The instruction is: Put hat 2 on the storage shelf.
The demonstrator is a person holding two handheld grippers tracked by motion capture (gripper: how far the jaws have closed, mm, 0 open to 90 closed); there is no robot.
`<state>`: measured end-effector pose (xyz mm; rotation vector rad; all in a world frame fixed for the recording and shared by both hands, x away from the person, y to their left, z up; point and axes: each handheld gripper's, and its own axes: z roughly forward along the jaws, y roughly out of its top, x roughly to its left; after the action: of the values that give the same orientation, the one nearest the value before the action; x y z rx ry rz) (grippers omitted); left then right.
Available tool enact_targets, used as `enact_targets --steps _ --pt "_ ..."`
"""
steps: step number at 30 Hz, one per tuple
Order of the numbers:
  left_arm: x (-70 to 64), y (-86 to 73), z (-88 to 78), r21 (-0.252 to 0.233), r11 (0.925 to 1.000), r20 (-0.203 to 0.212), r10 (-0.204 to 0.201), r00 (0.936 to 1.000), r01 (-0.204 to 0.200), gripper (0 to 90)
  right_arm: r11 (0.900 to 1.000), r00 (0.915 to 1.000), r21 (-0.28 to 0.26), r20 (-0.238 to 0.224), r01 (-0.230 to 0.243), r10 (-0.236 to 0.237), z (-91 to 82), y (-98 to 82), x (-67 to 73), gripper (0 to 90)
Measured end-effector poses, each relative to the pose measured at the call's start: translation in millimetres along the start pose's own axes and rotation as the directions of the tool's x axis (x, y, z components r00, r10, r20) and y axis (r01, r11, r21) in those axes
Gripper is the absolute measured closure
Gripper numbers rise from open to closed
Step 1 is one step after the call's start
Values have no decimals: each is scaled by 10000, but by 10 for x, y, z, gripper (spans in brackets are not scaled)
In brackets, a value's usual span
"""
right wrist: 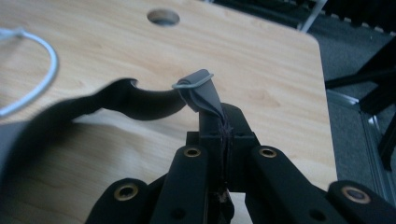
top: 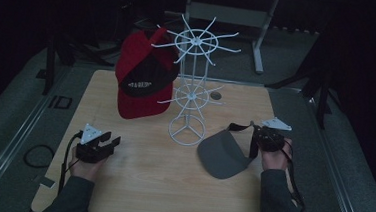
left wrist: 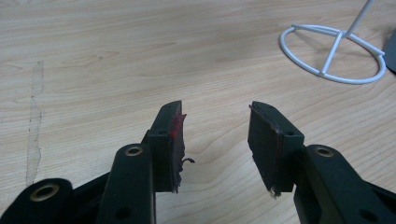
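Item: grey visor cap (top: 221, 153), held by the right gripper (top: 268, 138), whose fingers (right wrist: 212, 128) are pressed together on the end of the cap's strap (right wrist: 201, 91), the fabric bunched just above the tips near a small metal loop. The brim rests on the bench (top: 145, 183) just to the left of those fingers as the high view shows it, while the strap arcs up from it to the grip. Orientation: the long axis runs from the pinched strap end down through the brim, roughly level across the bench with a slight rise toward the fingers; the brim's curved front edge points toward the person's side. Left gripper (top: 98, 144): fingers (left wrist: 169, 140) spread wide with nothing between them, resting low over bare wood, well apart from the cap. Beyond both sets of fingers stands a white wire rack (top: 191, 86) with spoked tiers, its ring base (left wrist: 334, 56) ahead of the left fingers; a red and black cap (top: 143, 78) hangs on the rack's left side. Risks, as judged: the hold is on a thin fold of strap only, so the cap may slip free or swing and twist when lifted; the dangling brim could snag a wire spoke or knock the light rack; a spoke could also miss the strap opening, letting the cap drop.
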<state>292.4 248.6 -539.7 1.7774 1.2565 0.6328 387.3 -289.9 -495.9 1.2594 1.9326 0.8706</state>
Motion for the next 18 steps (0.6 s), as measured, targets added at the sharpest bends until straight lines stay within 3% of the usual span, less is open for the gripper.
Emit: enact_targets --steps 8,18 --pt "-8 0 0 5 10000 -9 32 10000 -32 559 9947 9983 -945 -384 395 -433 -110 111 88 885" --pt "-8 0 2 13 10000 -1 41 10000 -41 559 9808 9972 -1921 -607 323 -447 -281 241 140 885"
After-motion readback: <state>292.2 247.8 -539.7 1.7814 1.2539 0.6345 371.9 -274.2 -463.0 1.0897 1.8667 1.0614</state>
